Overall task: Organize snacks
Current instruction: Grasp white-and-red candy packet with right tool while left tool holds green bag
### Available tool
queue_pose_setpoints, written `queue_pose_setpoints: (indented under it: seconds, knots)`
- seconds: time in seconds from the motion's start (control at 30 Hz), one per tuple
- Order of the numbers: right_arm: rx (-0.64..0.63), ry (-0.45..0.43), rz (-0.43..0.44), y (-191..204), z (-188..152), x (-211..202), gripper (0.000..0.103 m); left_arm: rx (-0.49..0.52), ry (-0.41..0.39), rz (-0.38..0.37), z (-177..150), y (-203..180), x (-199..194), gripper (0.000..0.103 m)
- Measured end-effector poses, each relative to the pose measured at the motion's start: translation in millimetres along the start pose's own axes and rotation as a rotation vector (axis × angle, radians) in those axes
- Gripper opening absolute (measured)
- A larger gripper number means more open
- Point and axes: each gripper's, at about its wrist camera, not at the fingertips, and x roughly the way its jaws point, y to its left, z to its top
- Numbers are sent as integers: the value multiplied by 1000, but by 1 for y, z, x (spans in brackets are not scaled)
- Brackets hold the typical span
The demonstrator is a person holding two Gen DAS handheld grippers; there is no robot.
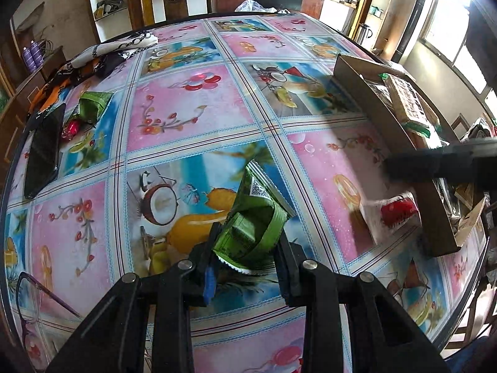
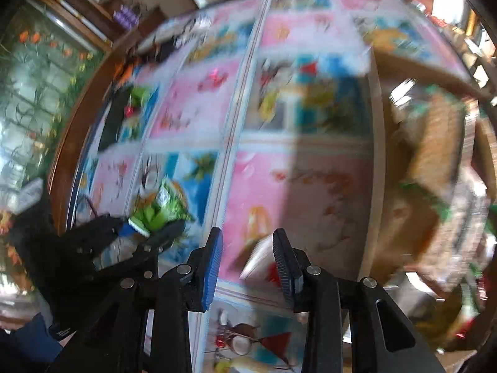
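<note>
Left tongs (image 1: 247, 248) clamp one of two green packets (image 1: 256, 217).

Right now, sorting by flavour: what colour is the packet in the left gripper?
Green packet, clearest in left wrist view.

Bright window glare; right wrist view heavily motion-blurred.

A fruit-patterned table (image 1: 192, 115) bears a cardboard box (image 1: 388, 133), phone (image 1: 43, 149), glasses (image 1: 34, 298) and scarf (image 1: 124, 46).
</note>
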Motion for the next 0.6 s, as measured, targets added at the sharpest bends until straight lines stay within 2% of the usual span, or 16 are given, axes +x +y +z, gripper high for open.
queue_pose_setpoints:
  seconds: [0.07, 0.23, 0.33, 0.4, 0.53, 0.6]
  knots:
    - [30, -26, -4, -12, 0, -11, 37, 4, 0, -2, -1, 0, 0, 30]
    - [1, 45, -21, -13, -15, -4, 38, 6, 0, -10, -2, 3, -1, 30]
    - [123, 49, 34, -18, -19, -8, 38, 4, 1, -10, -3, 5, -2, 30]
    - [216, 59, 41, -18, -25, -8, 38, -1, 1, -10, -3, 7, -2, 30]
    - [297, 131, 67, -18, -32, 4, 38, -4, 2, -6, -6, 9, -4, 30]
    - [321, 151, 51, -20, -31, 11, 38, -6, 2, -5, -7, 10, -5, 30]
